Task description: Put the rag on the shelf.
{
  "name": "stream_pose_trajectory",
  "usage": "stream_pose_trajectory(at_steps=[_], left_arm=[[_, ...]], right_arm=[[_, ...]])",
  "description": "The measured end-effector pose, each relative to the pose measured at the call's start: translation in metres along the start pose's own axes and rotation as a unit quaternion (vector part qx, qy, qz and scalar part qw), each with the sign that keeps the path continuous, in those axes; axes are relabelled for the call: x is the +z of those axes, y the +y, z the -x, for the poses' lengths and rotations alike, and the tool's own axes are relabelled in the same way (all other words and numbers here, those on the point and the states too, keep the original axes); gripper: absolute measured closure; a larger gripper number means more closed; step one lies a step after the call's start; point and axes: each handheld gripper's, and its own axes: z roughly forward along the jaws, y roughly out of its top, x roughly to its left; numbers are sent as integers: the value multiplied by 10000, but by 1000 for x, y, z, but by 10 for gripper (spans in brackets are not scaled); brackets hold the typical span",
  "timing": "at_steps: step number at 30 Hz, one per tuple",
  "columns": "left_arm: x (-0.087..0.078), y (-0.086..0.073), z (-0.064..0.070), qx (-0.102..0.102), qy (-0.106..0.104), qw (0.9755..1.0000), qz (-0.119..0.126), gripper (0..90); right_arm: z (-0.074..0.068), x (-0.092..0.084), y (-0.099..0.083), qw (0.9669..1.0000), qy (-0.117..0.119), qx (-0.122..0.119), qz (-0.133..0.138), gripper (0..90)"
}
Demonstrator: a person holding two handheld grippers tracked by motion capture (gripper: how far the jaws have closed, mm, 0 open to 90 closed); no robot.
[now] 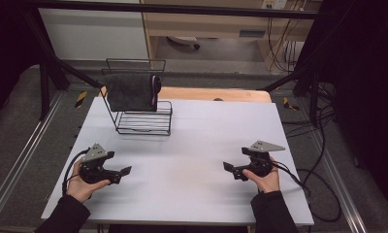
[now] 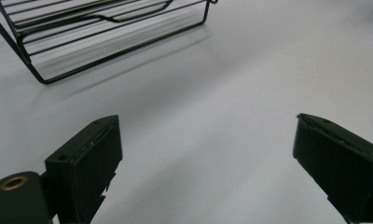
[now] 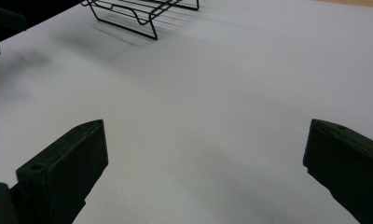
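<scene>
I am holding the left gripper [image 1: 125, 171] with its jaws spread wide and gripping nothing, low over the white table [image 1: 192, 141], and the right gripper [image 1: 227, 166] is gaping just the same — the two are sitting well apart near my edge, pointing toward each other. Farther back on the left, a black wire rack [image 1: 142, 121] is standing with a dark grey towel [image 1: 130, 91] draped over its top rail.
</scene>
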Motion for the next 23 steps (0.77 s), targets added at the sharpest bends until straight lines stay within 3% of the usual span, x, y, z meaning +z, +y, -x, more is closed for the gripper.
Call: stream_pose_trajectory(at_steps=[13, 23], left_arm=[[4, -14, 0, 125, 34, 9999, -89, 89], [4, -19, 1, 200, 15, 9997, -113, 90]], right_arm=[[23, -17, -44, 9998, -103, 40, -194, 7], [24, -22, -49, 9998, -65, 19, -167, 7]])
